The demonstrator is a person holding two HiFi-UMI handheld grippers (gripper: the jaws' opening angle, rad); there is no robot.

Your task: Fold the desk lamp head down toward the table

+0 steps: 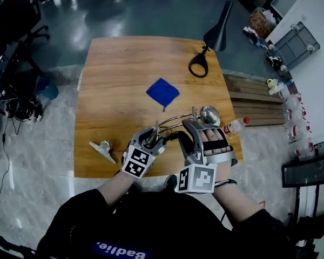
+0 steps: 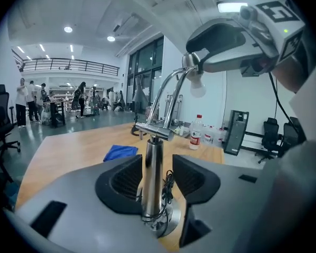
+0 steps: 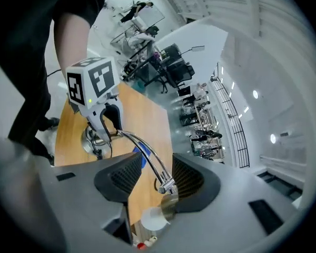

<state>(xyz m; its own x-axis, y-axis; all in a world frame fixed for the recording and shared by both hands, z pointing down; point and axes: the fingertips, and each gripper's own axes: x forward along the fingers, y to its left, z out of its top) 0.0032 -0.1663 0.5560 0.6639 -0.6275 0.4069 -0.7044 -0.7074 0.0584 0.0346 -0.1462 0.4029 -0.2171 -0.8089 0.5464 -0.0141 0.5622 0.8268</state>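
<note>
Table [image 1: 113,80] has open room beyond near edge, where lamp [image 1: 209,114] stands. Left claw [image 2: 157,162] open astride post [image 2: 150,194]; right claw [image 3: 150,175] open astride arm [image 3: 148,157].

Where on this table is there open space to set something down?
The left half of the table is mostly bare wood, from the far edge to the metal clamp, left of the blue cloth. A smaller strip lies between the cloth and the black lamp base. The near right is crowded: silver lamp, left gripper, right gripper, bottle.
</note>
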